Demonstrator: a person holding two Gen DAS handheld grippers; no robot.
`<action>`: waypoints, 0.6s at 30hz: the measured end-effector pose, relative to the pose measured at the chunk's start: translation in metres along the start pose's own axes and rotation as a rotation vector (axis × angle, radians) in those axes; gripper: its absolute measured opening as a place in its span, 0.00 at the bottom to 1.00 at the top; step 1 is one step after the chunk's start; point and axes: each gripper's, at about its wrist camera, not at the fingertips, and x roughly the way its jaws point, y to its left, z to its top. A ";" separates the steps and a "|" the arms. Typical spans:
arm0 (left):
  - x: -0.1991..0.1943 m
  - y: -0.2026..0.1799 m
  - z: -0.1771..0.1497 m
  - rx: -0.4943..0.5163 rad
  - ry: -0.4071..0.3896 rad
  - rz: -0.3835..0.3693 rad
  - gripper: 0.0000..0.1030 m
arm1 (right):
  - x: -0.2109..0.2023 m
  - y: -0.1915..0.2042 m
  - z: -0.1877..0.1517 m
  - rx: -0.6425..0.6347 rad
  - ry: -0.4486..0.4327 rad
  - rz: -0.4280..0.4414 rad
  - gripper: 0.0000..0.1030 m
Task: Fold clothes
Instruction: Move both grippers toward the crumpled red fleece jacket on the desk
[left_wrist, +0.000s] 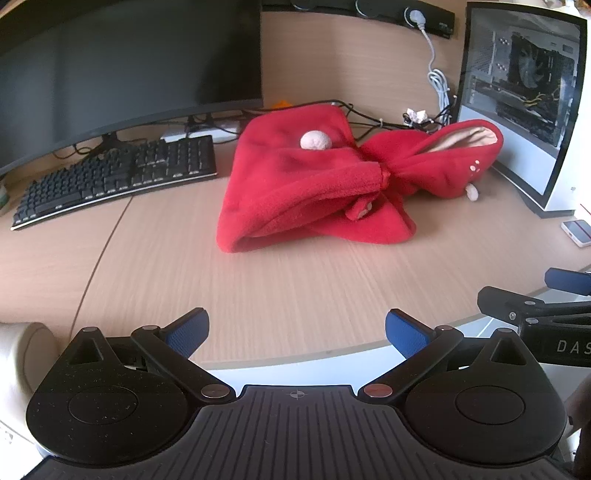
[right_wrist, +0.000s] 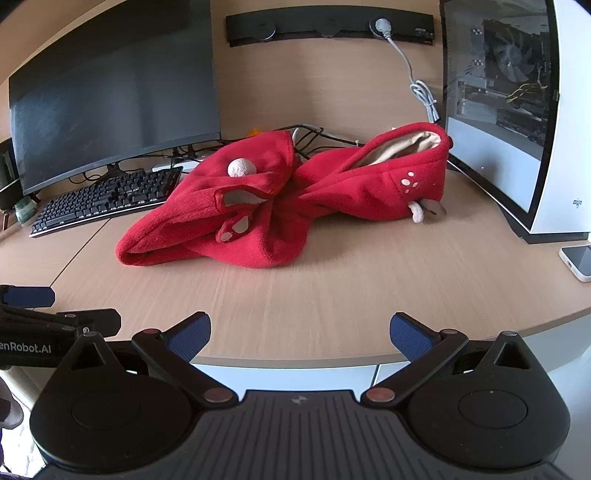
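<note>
A red fleece hooded garment (left_wrist: 314, 184) lies crumpled on the wooden desk (left_wrist: 258, 295), with a pale pompom (left_wrist: 314, 140) on top and a beige-lined hood (left_wrist: 469, 138) at the right. It also shows in the right wrist view (right_wrist: 280, 206). My left gripper (left_wrist: 295, 332) is open and empty over the desk's near edge, well short of the garment. My right gripper (right_wrist: 299, 332) is open and empty, also at the near edge. Each gripper shows at the edge of the other's view (left_wrist: 546, 314) (right_wrist: 48, 321).
A black keyboard (left_wrist: 118, 177) and a dark monitor (left_wrist: 122, 62) stand at the left. A white PC case (left_wrist: 524, 96) with a glass side stands at the right, a phone (right_wrist: 580, 260) in front of it. Cables (left_wrist: 436, 85) run along the back wall.
</note>
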 end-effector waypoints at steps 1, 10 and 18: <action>0.000 0.000 0.000 0.000 0.001 -0.001 1.00 | 0.001 -0.001 0.000 0.004 0.003 -0.002 1.00; 0.006 -0.001 0.005 -0.013 0.007 -0.043 1.00 | 0.003 -0.012 0.010 0.049 0.010 -0.024 1.00; 0.003 0.011 0.012 -0.082 -0.018 -0.092 1.00 | -0.005 -0.011 0.021 0.057 -0.033 -0.035 1.00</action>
